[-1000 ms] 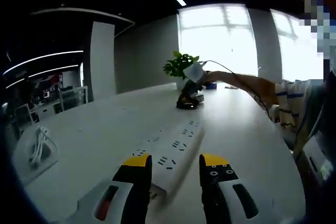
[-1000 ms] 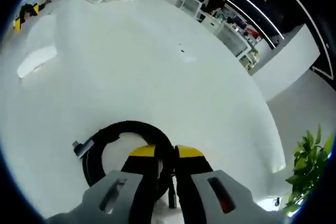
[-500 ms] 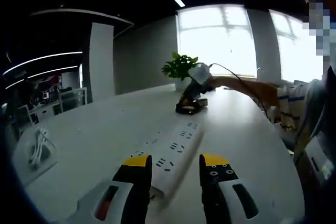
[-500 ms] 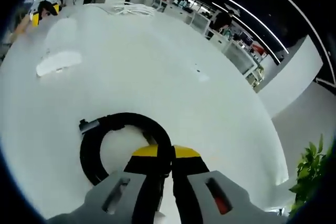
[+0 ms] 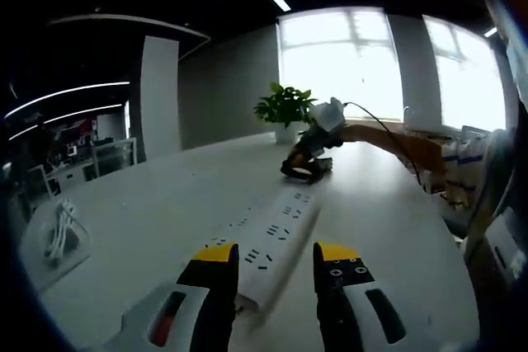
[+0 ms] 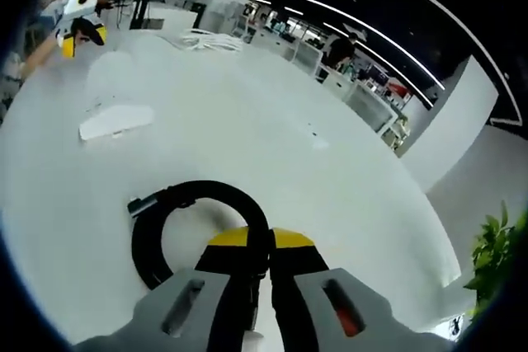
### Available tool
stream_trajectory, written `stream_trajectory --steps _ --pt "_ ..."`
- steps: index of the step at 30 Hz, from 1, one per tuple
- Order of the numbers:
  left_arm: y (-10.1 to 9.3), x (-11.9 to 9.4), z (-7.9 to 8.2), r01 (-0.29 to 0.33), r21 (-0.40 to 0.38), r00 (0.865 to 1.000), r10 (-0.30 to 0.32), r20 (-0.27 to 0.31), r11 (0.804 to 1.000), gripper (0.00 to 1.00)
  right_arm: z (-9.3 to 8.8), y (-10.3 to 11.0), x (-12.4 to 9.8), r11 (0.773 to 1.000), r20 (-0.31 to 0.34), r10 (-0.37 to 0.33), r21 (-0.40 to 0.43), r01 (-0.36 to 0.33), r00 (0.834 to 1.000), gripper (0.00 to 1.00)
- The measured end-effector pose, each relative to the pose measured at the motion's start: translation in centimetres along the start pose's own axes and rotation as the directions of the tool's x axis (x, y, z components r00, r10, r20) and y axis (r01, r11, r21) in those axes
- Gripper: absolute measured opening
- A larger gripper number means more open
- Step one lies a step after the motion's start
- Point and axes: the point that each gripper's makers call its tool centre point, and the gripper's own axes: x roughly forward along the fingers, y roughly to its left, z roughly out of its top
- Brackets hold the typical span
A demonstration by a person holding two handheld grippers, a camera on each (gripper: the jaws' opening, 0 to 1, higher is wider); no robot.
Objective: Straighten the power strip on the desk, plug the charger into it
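Note:
A long white power strip (image 5: 274, 232) lies on the white desk (image 5: 165, 204), its near end between the spread jaws of my left gripper (image 5: 276, 255), which is open. Far along the desk, my right gripper (image 5: 320, 131) holds a black coiled charger cable (image 5: 305, 169) by one side. In the right gripper view, my right gripper (image 6: 258, 241) is shut on the black coil (image 6: 177, 204), which has a small plug end (image 6: 139, 203) at its left. The power strip (image 6: 115, 119) and left gripper (image 6: 81, 16) lie far off at upper left.
A green potted plant (image 5: 285, 105) stands at the desk's far end, also seen at the right edge (image 6: 495, 253). A white cable bundle (image 5: 59, 228) lies at the left. A person's sleeve (image 5: 396, 138) reaches in from the right. Office desks stand behind.
The right gripper, still shut on the black coil, has shifted a little to the right in the left gripper view and tipped the coil up. The left gripper and power strip have stayed put.

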Motion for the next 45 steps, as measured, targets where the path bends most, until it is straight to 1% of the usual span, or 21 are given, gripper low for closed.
stream_trajectory --steps 1,4,9,11,15,20,22,24,27,30,31,32,34,36,38,42,45 --pt "0.1 0.0 0.1 0.0 0.0 1.0 0.0 0.001 1.0 0.37 0.1 0.0 -0.1 1.0 0.011 -0.009 0.012 0.009 1.0 0.06" --pt "0.2 0.0 0.1 -0.003 0.003 1.0 0.003 0.004 1.0 0.37 0.4 0.2 -0.5 0.999 0.051 -0.003 0.038 0.001 0.999 0.06" --pt "0.3 0.1 0.1 -0.003 0.003 1.0 0.003 0.006 1.0 0.37 0.9 0.3 -1.4 0.997 0.101 -0.022 0.078 0.014 0.995 0.06" --pt "0.3 0.1 0.1 -0.002 0.003 1.0 0.002 0.006 1.0 0.37 1.1 0.3 -1.7 0.994 0.116 -0.025 0.105 0.012 0.993 0.06" --pt "0.2 0.1 0.0 -0.002 0.011 1.0 0.002 0.004 1.0 0.37 1.3 0.4 -2.4 0.991 0.133 -0.041 0.129 0.024 0.99 0.06" --pt "0.1 0.1 0.0 0.004 0.013 1.0 -0.004 0.005 1.0 0.37 2.1 0.6 -3.5 0.987 0.189 -0.069 0.158 0.039 0.98 0.06" --pt "0.1 0.2 0.0 0.004 0.014 1.0 -0.004 0.002 1.0 0.37 2.5 1.0 -3.8 0.985 0.218 -0.051 0.171 0.013 0.975 0.06" --pt "0.0 0.2 -0.1 0.005 0.016 1.0 -0.005 0.0 1.0 0.37 2.7 0.9 -4.3 0.982 0.24 -0.056 0.188 0.01 0.969 0.06" --pt "-0.2 0.2 -0.1 0.01 0.016 1.0 -0.01 0.001 1.0 0.37 3.3 0.9 -5.1 0.974 0.29 -0.07 0.228 0.002 0.955 0.06" --pt "-0.4 0.2 -0.1 0.017 0.015 1.0 -0.017 0.002 1.0 0.37 3.7 1.0 -5.9 0.969 0.326 -0.077 0.246 -0.006 0.942 0.06" --pt "-0.4 0.2 -0.1 0.018 0.016 1.0 -0.018 0.001 1.0 0.37 4.0 1.1 -6.2 0.967 0.346 -0.083 0.256 -0.009 0.934 0.06" --pt "-0.5 0.2 -0.2 0.019 0.017 1.0 -0.019 -0.001 1.0 0.37 4.1 1.2 -6.5 0.966 0.358 -0.082 0.259 -0.014 0.93 0.06" --pt "-0.5 0.2 -0.2 0.02 0.021 1.0 -0.02 -0.005 1.0 0.37 4.2 1.2 -6.9 0.964 0.37 -0.088 0.267 -0.015 0.925 0.06" --pt "-0.6 0.2 -0.2 0.024 0.019 1.0 -0.023 -0.005 1.0 0.38 4.2 1.4 -7.1 0.963 0.372 -0.094 0.269 -0.01 0.923 0.06" --pt "-0.6 0.2 -0.2 0.024 0.018 1.0 -0.023 -0.005 1.0 0.38 4.5 1.6 -7.4 0.962 0.396 -0.092 0.273 -0.021 0.914 0.06" --pt "-0.7 0.2 -0.2 0.024 0.017 1.0 -0.023 -0.004 1.0 0.38 5.7 1.9 -8.2 0.947 0.482 -0.092 0.312 -0.073 0.871 0.06" --pt "-0.8 0.2 -0.2 0.025 0.019 1.0 -0.025 -0.004 1.0 0.38 6.6 1.8 -8.7 0.928 0.542 -0.097 0.352 -0.121 0.835 0.06"
